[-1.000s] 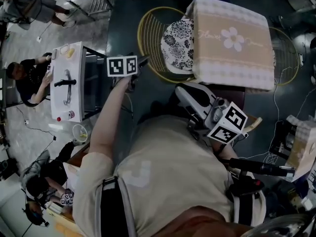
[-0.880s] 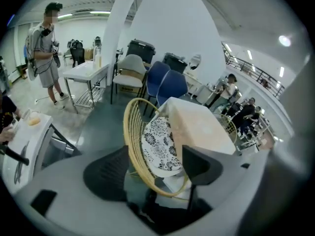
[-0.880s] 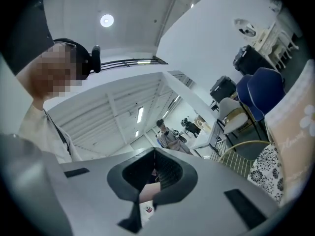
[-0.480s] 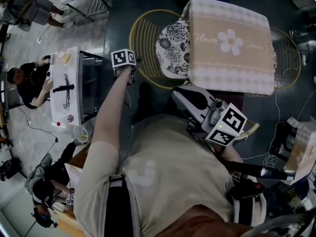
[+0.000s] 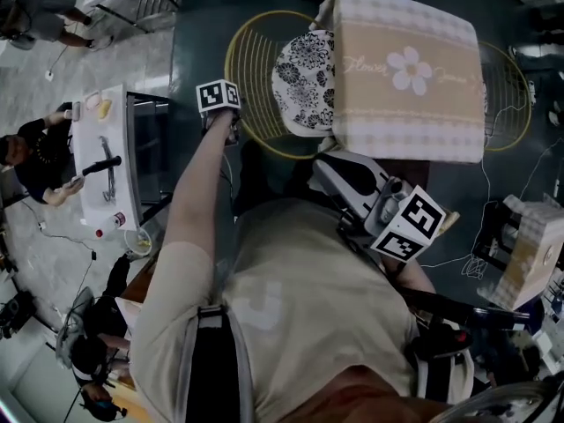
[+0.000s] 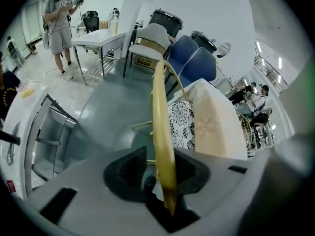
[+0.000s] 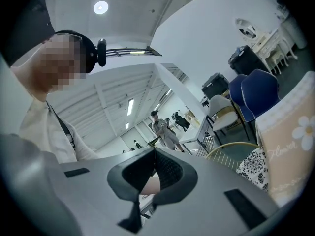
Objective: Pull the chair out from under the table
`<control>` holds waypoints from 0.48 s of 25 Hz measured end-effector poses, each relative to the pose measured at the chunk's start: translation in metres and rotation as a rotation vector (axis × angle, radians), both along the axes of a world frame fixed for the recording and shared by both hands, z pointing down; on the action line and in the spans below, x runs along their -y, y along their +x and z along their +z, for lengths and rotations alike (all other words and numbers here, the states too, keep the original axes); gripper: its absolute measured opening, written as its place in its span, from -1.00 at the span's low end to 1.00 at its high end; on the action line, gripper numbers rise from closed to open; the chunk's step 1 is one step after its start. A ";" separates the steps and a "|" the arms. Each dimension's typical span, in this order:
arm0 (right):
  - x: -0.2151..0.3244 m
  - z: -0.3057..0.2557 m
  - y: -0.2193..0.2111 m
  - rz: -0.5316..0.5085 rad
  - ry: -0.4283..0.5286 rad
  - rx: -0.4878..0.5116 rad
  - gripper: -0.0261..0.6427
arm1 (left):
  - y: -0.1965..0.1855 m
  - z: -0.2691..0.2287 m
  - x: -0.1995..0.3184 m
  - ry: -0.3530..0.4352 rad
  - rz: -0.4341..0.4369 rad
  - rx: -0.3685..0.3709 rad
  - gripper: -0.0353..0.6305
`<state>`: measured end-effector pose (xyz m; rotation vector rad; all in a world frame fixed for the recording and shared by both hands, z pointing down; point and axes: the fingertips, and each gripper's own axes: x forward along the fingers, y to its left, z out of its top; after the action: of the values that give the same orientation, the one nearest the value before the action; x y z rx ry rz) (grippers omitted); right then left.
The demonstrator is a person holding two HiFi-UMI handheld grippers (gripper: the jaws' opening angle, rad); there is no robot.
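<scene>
One cloth-covered table (image 5: 410, 69); one patterned cushion (image 5: 304, 82); gold wire chairs (image 5: 249, 69), apparently two; two blue chairs (image 6: 199, 65)

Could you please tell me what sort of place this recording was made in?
Probably a large workshop or lab hall: a bare grey floor, a white work table with a person at it, and a high ceiling with strip lights.

1. Chair (image 5: 249, 69): yellow wire frame, gold-toned in the left gripper view.
2. Seat cushion (image 5: 304, 82): white with a dense black floral print.
3. Table (image 5: 441, 104), cloth-covered: tan centre with a white flower and pale script; beige-and-white checked border.
4. Floor (image 5: 203, 25): dark blue-grey, apparently paler grey towards the left; the head view is dim.
5. Stacked chairs (image 6: 199, 65): blue.
</scene>
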<state>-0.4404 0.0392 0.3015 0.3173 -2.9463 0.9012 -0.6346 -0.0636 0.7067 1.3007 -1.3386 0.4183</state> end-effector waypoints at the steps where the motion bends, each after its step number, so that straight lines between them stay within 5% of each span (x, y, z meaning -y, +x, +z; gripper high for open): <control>1: 0.002 0.001 -0.005 0.003 0.002 -0.009 -0.89 | 0.002 0.001 0.004 0.005 0.008 -0.029 -0.58; 3: 0.004 0.004 -0.015 0.015 -0.002 -0.018 -0.89 | 0.006 0.005 0.009 0.008 0.015 -0.075 -0.72; 12: 0.008 0.012 -0.035 0.073 -0.018 -0.011 -0.89 | 0.021 0.017 0.009 -0.063 0.061 -0.209 -0.69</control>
<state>-0.4757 0.0311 0.3139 0.4304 -2.9325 0.9302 -0.6136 -0.0724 0.7239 1.2976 -1.1058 0.3527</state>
